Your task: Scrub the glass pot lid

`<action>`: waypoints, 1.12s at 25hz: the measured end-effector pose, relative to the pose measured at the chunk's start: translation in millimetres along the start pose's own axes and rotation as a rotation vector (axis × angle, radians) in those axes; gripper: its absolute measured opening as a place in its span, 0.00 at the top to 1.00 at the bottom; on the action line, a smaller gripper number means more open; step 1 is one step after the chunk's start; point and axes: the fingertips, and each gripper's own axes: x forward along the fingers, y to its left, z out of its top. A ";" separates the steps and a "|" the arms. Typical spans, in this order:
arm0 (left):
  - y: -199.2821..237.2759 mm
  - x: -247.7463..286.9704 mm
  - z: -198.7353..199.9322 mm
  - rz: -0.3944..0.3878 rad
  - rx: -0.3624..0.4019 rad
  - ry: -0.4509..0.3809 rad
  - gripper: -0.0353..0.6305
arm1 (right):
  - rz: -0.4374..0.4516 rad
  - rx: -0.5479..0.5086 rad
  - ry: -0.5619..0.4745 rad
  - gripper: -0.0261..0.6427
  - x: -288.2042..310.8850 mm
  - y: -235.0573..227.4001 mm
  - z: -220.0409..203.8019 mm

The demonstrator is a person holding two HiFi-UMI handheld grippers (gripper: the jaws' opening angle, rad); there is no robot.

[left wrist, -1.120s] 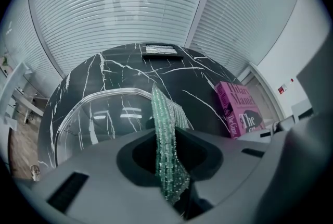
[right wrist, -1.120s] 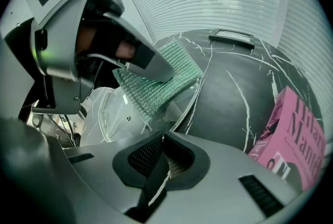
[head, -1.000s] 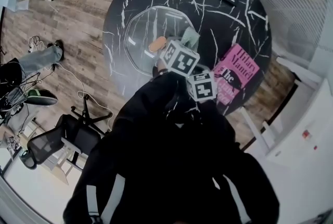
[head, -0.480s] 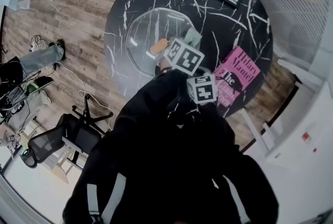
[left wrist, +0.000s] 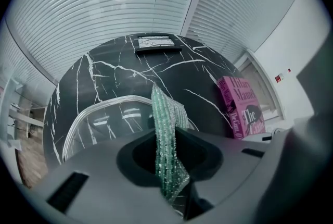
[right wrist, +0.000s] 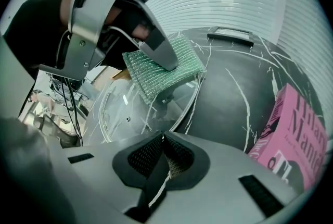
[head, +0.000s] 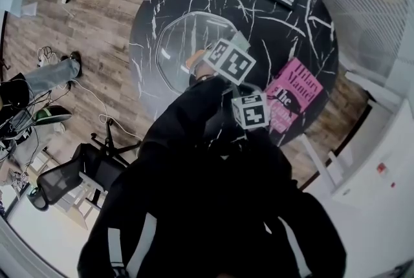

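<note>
At near edge of black marble worktop (head: 291, 31): right tongs (right wrist: 162, 158), closed on rim of glass pot lid (right wrist: 130, 108). Above the lid: left tongs (left wrist: 167, 158), clamped on green mesh scrub pad (left wrist: 165, 124), pad over the glass, contact unclear. Right of lid: pink book (left wrist: 242, 106), lying flat. Far side: dark flat tray (left wrist: 156, 42); window blinds (left wrist: 104, 4) beyond

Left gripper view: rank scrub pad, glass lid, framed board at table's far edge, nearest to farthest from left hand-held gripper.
1. Scrub pad: clamped in the jaws.
2. Glass lid: just ahead, left.
3. Framed board: far side, centre.
</note>
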 end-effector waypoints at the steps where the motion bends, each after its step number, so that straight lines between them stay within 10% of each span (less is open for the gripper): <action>1: 0.2 0.0 -0.1 -0.001 0.000 0.001 0.84 | -0.001 -0.001 0.002 0.94 0.1 -0.2 -0.3; 28: 20.3 -3.4 14.5 -0.016 0.012 0.022 0.84 | -0.022 0.008 0.012 0.94 -1.9 -1.8 -0.9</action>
